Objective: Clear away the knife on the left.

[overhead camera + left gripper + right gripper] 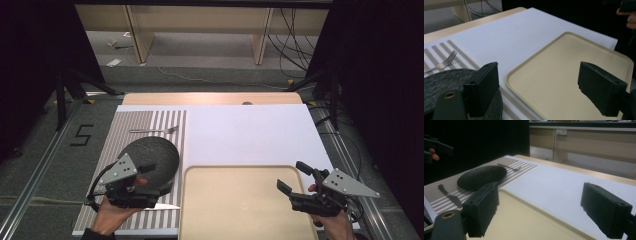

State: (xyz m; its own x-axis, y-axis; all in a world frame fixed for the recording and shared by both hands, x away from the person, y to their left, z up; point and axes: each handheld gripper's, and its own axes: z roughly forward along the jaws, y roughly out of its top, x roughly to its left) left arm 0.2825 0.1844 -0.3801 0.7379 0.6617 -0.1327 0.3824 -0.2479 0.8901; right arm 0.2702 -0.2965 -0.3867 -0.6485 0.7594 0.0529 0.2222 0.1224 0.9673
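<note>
A dark round plate point(150, 156) lies on a striped placemat point(110, 150) at the left, with a fork point(155, 130) beyond it and a knife point(162, 205) on its near side. My left gripper point(159, 179) hovers at the plate's near right edge, open and holding nothing. In the left gripper view its jaws stand wide apart, one over the plate point(439, 82), facing the beige tray point(574, 75). My right gripper point(294, 177) is open over the tray's right rim point(300, 175). The right gripper view looks across the tray point(524, 220) to the plate point(481, 176), knife point(449, 195) and fork point(507, 166).
A white mat point(250, 130) covers the table's middle and right, beyond the tray. The wooden table edge point(210, 98) runs along the back. Cables and desk legs point(260, 45) stand on the floor farther off.
</note>
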